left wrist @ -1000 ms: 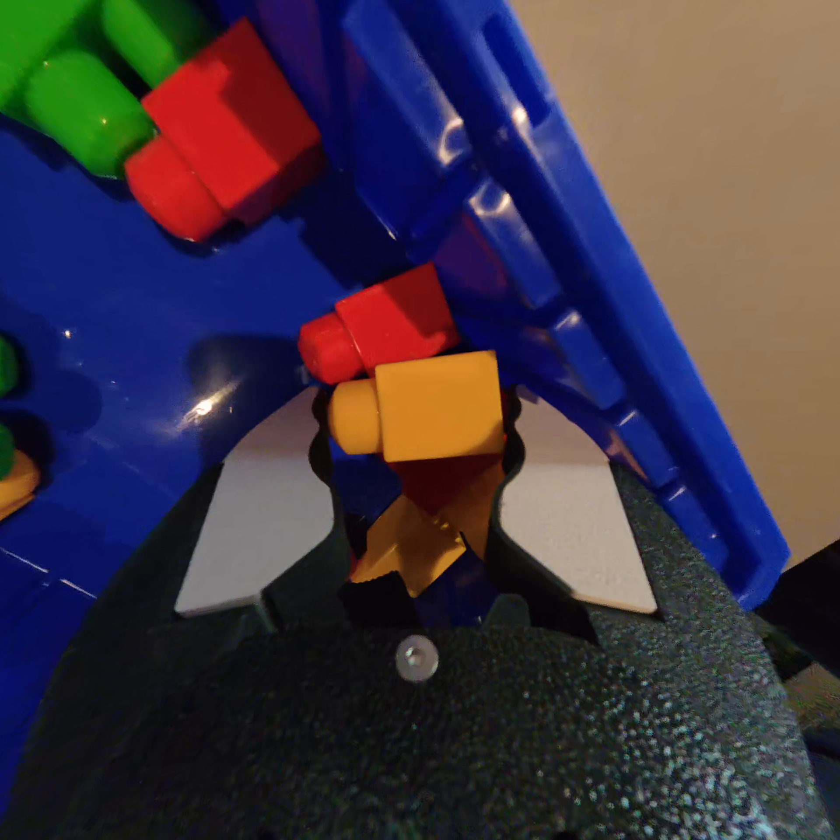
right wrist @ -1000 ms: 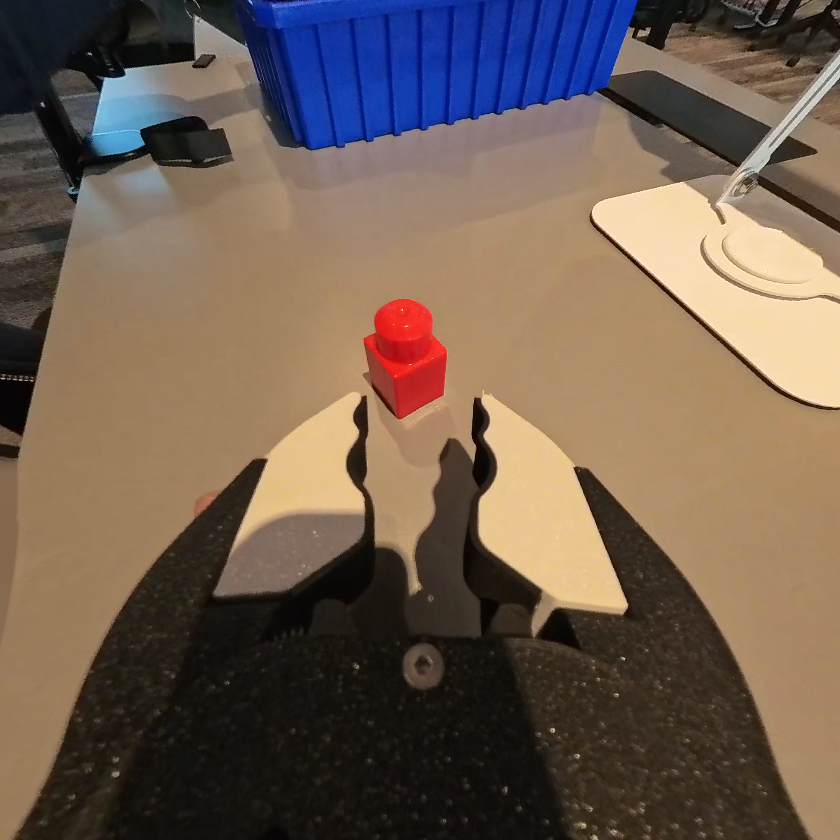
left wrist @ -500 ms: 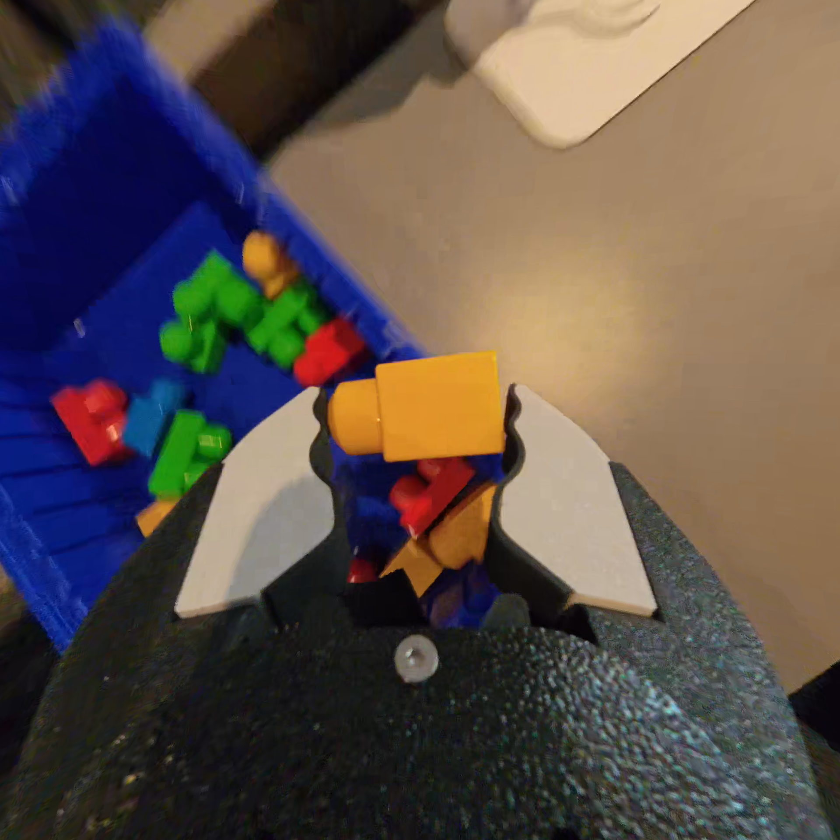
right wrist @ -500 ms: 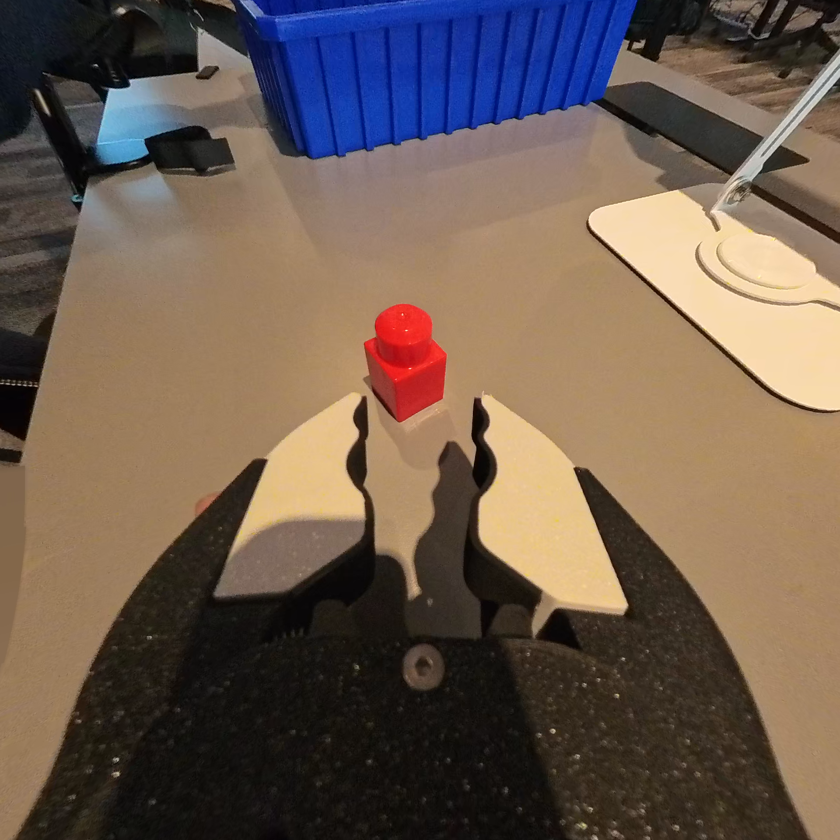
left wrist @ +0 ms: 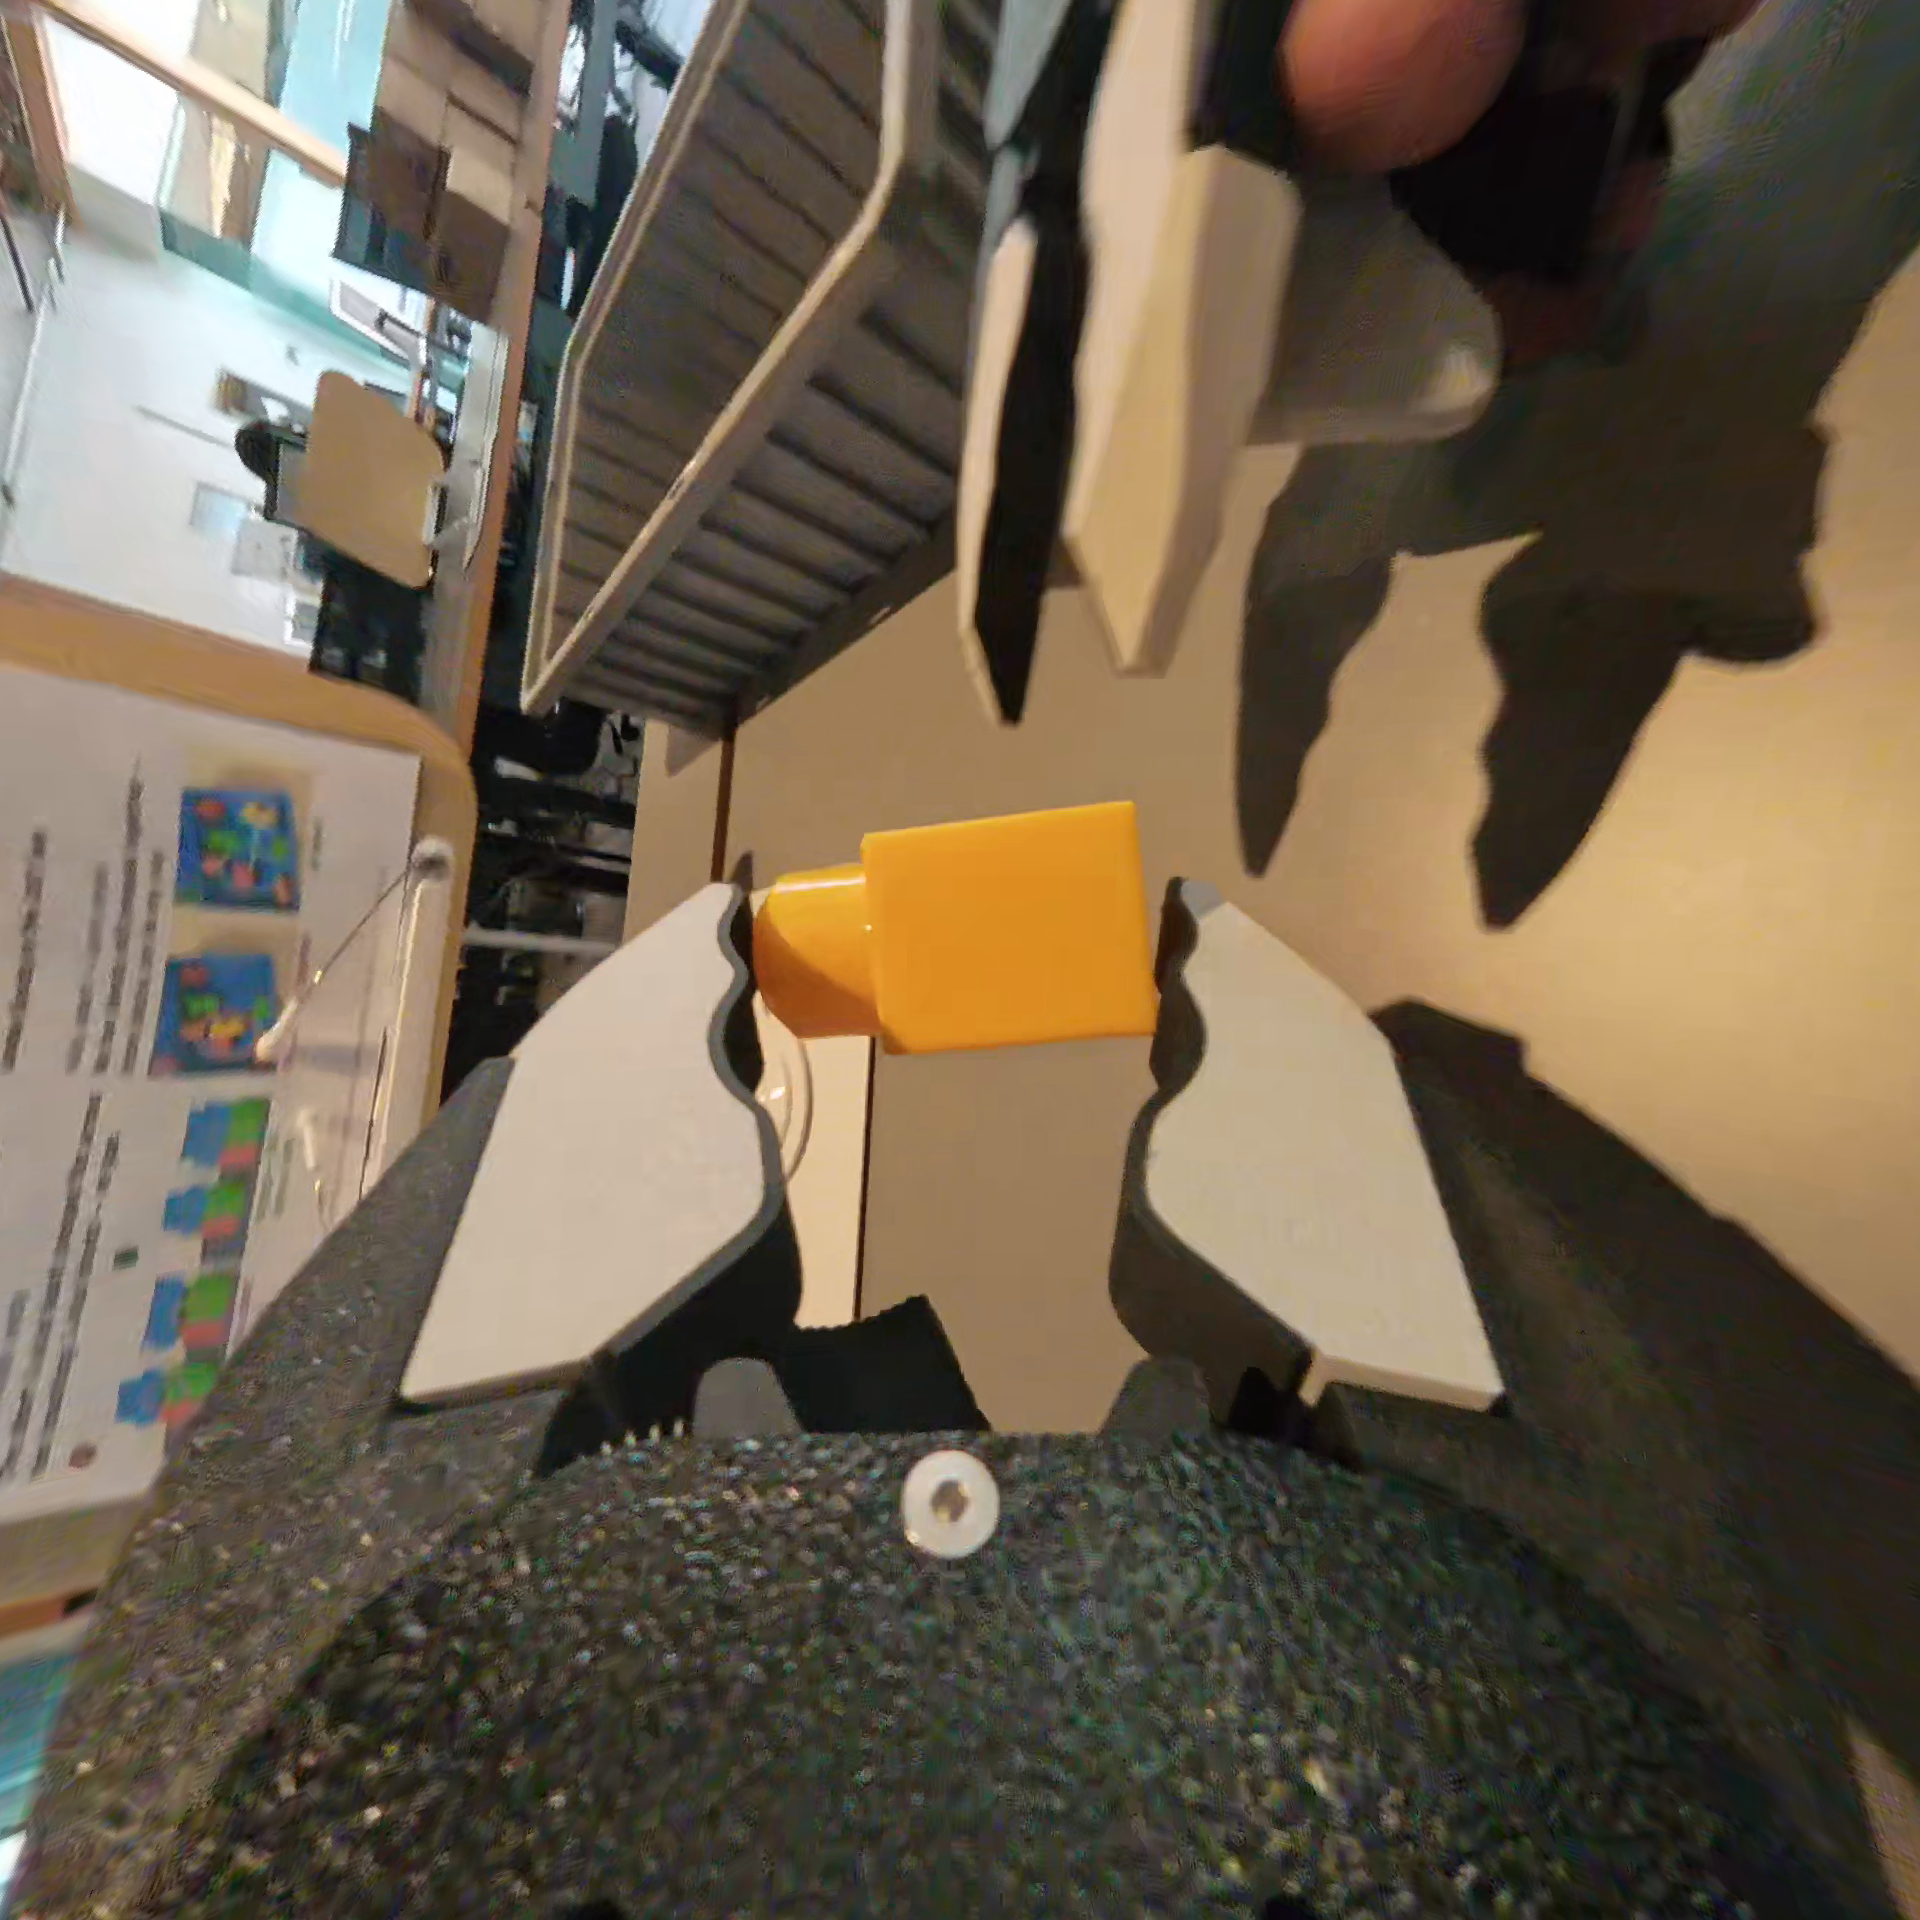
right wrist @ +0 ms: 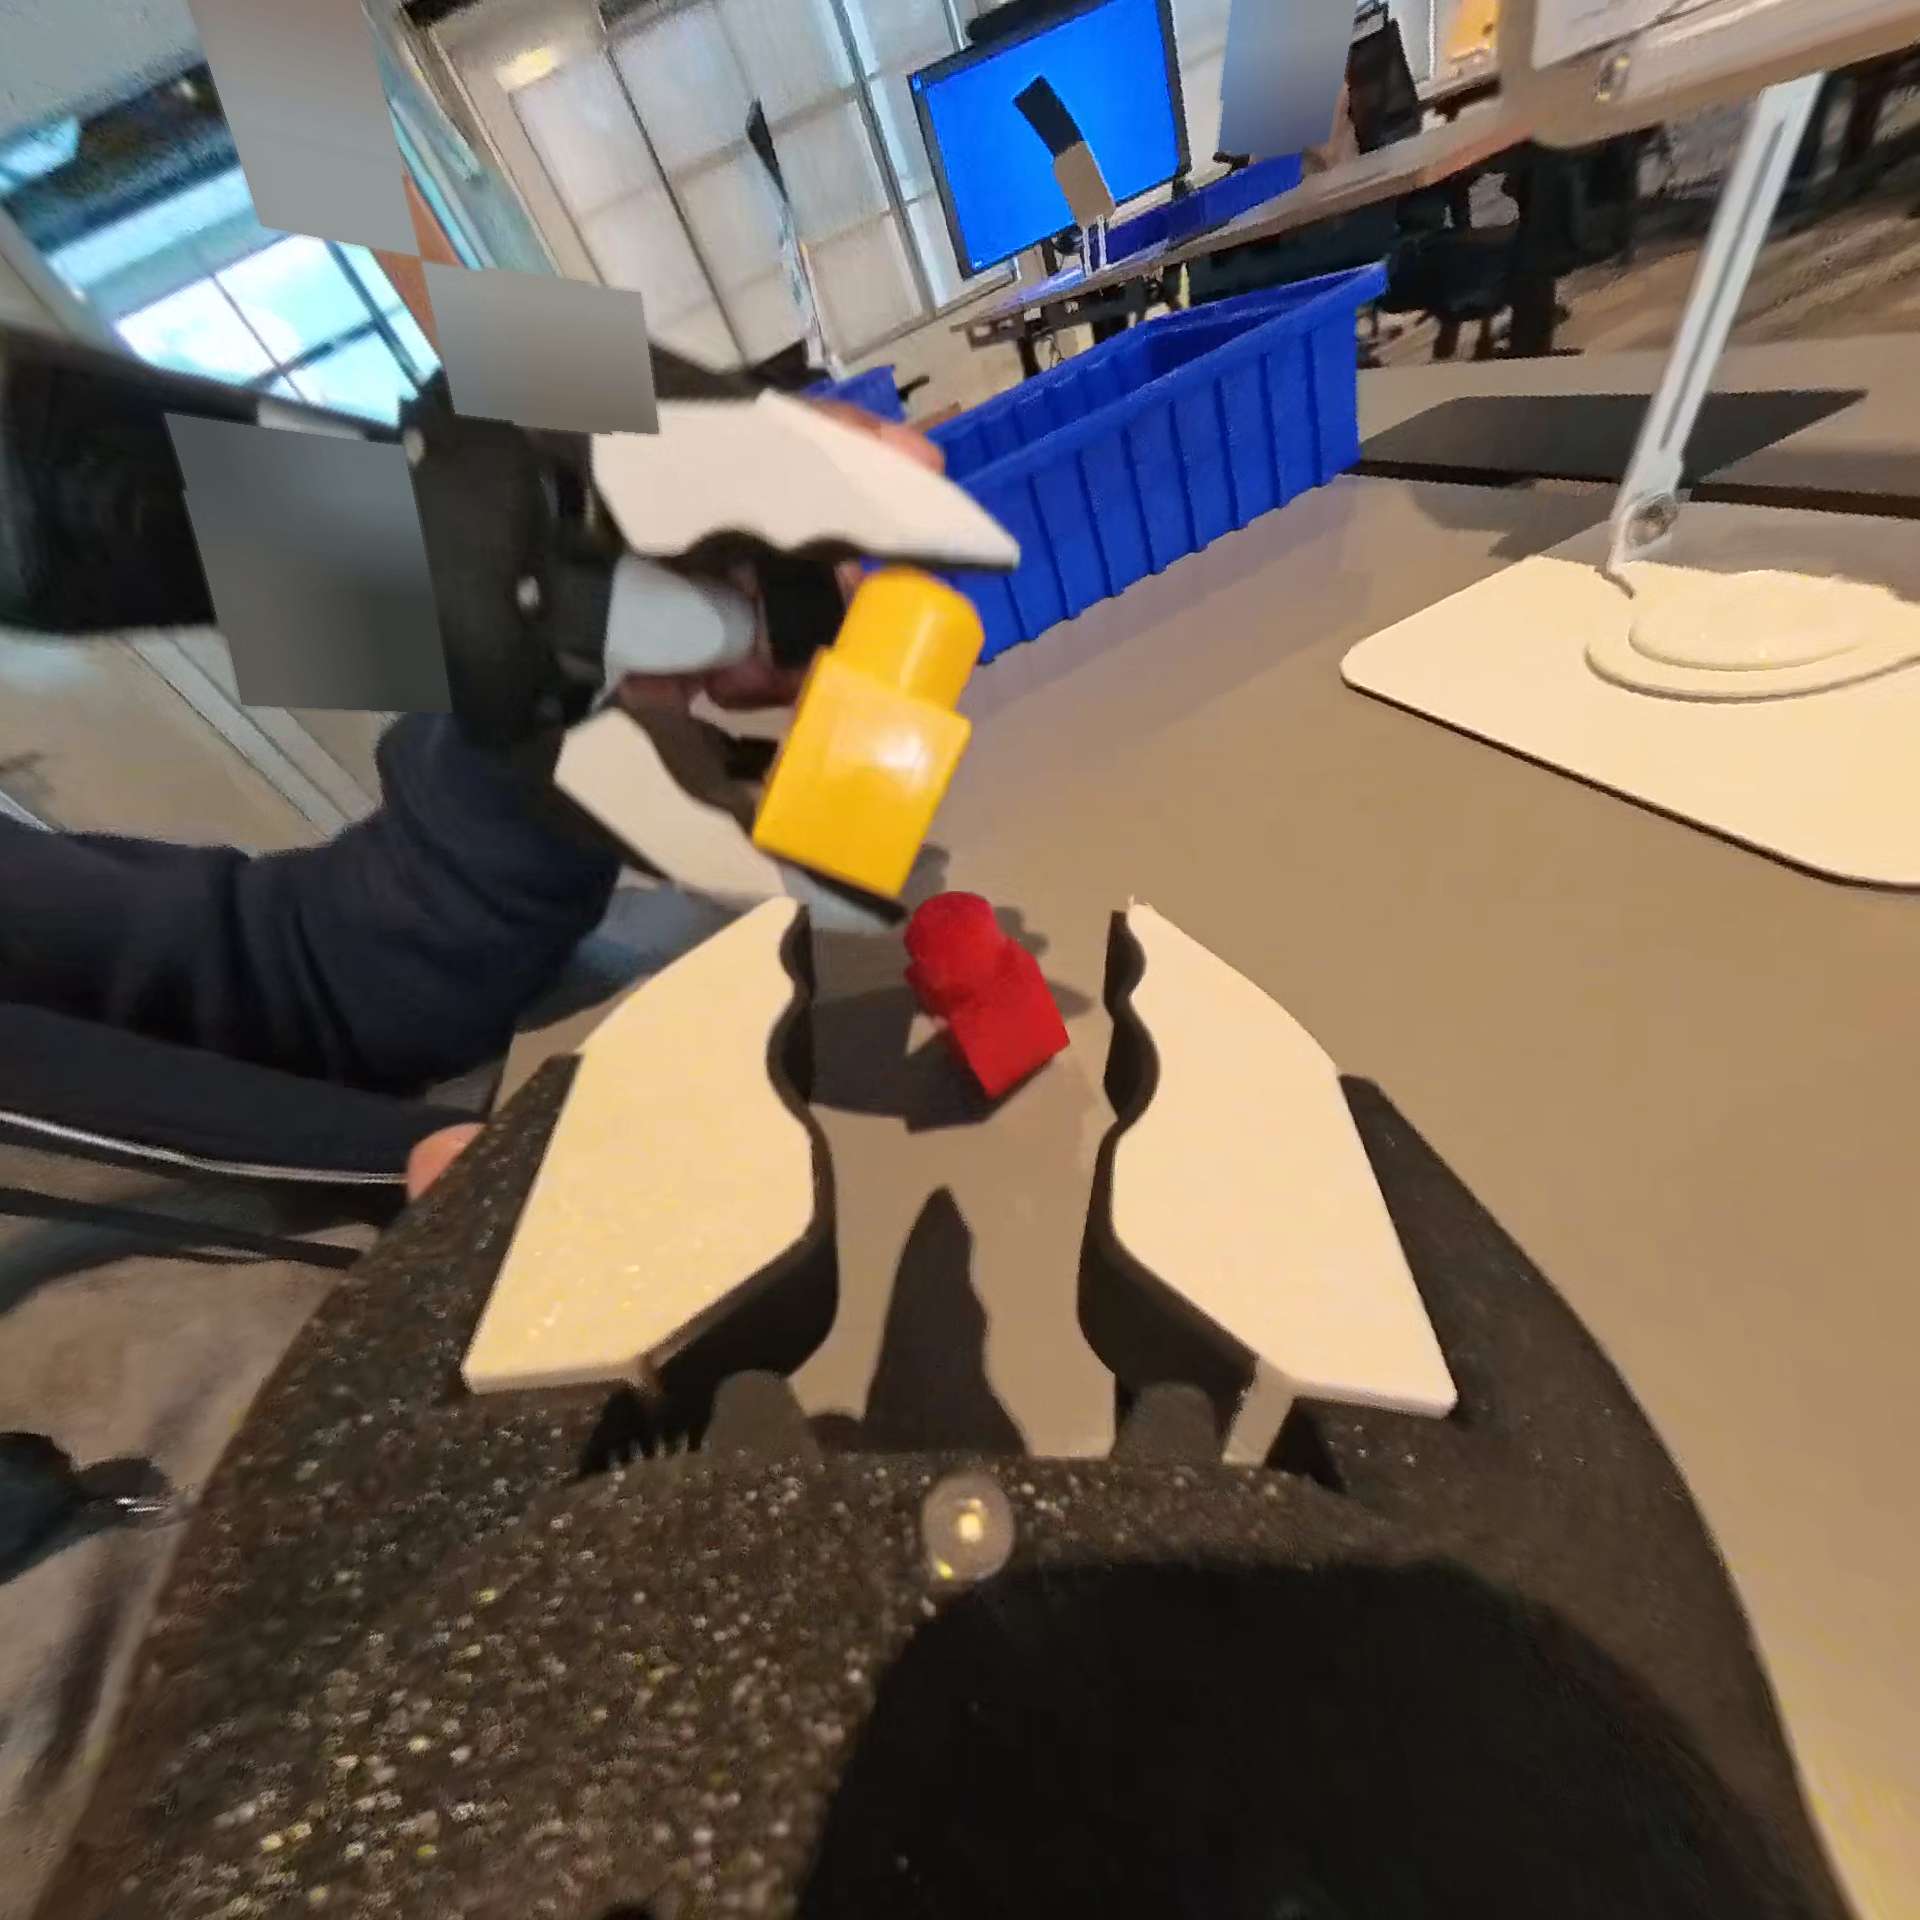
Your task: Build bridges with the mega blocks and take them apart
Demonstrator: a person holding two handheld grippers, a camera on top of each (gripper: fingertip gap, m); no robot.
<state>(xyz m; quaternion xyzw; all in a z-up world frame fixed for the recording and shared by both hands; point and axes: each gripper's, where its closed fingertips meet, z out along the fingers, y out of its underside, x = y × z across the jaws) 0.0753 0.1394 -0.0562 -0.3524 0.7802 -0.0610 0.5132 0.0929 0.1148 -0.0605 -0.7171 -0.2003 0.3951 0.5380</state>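
A grey table lies under the claw. Far ahead stand a blue monitor and large windows; daylight enters at left.

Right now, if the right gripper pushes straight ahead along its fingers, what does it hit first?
Probably the red block on the table, just beyond the open right gripper. The yellow block, held by the left gripper, looks higher and left of that line.

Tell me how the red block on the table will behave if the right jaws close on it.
The red block looks like rigid moulded plastic, so it likely won't flex. It appears tilted rather than flat on the grey table, so it may tip or skid. Its glossy flat sides look slippery; the open right gripper should squeeze them squarely.
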